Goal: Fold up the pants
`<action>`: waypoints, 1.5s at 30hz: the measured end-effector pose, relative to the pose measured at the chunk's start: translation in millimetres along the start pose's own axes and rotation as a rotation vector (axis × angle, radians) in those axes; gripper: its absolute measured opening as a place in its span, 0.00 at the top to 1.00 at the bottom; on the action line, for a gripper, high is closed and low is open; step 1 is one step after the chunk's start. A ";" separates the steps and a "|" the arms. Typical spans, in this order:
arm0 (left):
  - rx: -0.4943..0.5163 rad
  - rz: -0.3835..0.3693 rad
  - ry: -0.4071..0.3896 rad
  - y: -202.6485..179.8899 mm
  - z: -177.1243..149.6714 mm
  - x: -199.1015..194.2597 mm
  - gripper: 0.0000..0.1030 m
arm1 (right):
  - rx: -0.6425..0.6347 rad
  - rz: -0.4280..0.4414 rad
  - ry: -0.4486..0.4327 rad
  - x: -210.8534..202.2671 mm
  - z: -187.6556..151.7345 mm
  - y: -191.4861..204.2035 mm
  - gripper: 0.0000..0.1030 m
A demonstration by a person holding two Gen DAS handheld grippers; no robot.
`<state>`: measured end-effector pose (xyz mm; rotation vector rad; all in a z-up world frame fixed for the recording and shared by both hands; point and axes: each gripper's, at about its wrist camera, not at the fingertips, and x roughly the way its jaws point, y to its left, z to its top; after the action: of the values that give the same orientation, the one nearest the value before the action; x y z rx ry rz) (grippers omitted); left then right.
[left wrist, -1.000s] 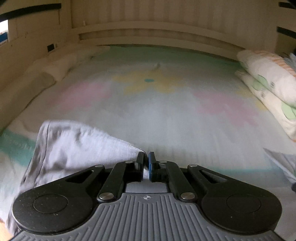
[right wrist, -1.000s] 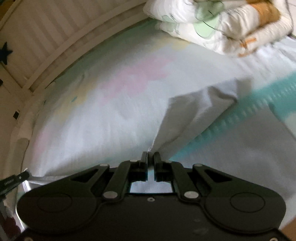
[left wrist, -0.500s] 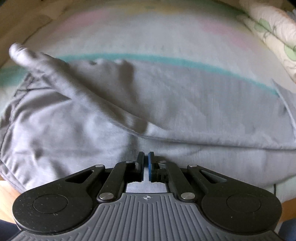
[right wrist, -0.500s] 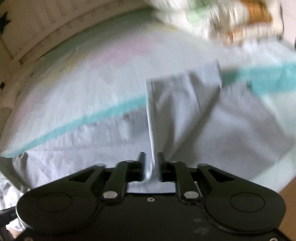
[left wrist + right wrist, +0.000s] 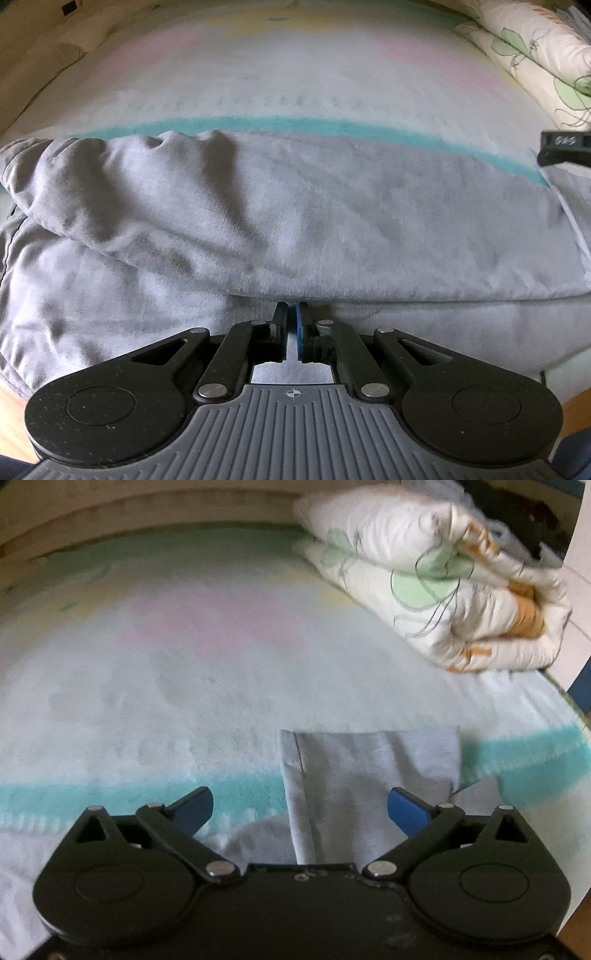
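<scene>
While blurred, right gripper [image 5: 565, 147] marking unreadable

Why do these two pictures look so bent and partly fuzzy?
Left wrist view: the wide lens bows the teal stripe into an arc, yet the grey pants look fairly sharp. Right wrist view: smeared throughout, the folded quilt streaky, soft light, no glare; only the open right claw has crisp edges.

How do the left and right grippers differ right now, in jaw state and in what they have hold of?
The left gripper is shut, pinching the grey pants; the right gripper has just been opening, its jaws wide and off the pant leg lying between them. Both point down over the bed.
</scene>
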<state>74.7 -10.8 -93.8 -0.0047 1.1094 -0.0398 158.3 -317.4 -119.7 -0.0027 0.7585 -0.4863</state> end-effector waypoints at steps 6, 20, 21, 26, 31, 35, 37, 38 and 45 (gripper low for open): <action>0.023 0.007 -0.010 -6.0 1.3 -0.1 0.96 | -0.043 -0.022 0.114 36.9 -1.1 3.7 0.53; 0.059 -0.016 -0.027 -19.3 -2.5 -10.5 0.95 | 0.517 0.004 0.019 -50.6 -55.0 -194.0 0.96; 0.065 -0.012 -0.030 -21.2 -2.5 -11.8 0.95 | 0.550 -0.001 0.053 -44.3 -63.1 -203.9 0.96; 0.069 0.001 -0.046 -23.4 -2.4 -9.9 0.95 | 0.619 0.083 0.080 -26.7 -79.4 -214.2 0.62; 0.075 0.018 -0.038 -24.8 -2.9 -3.7 0.95 | 0.393 0.107 0.016 -25.6 -52.3 -146.5 0.14; 0.085 0.027 -0.041 -23.4 -3.2 -5.3 0.95 | 0.338 0.068 0.073 0.3 -41.8 -108.8 0.03; 0.082 0.026 -0.038 -20.6 -3.3 -4.2 0.95 | 0.427 0.077 0.130 13.8 -45.8 -111.1 0.03; 0.079 0.024 -0.036 -19.2 -3.2 -3.6 0.95 | 0.488 0.090 0.152 17.3 -49.6 -115.7 0.03; 0.076 -0.004 -0.034 -19.5 -1.3 -4.8 0.95 | 0.650 0.178 0.163 16.6 -66.9 -140.9 0.75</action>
<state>70.8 -30.1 -89.6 0.0609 1.0732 -0.0851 64.9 -438.3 -155.0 0.7108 0.7231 -0.5486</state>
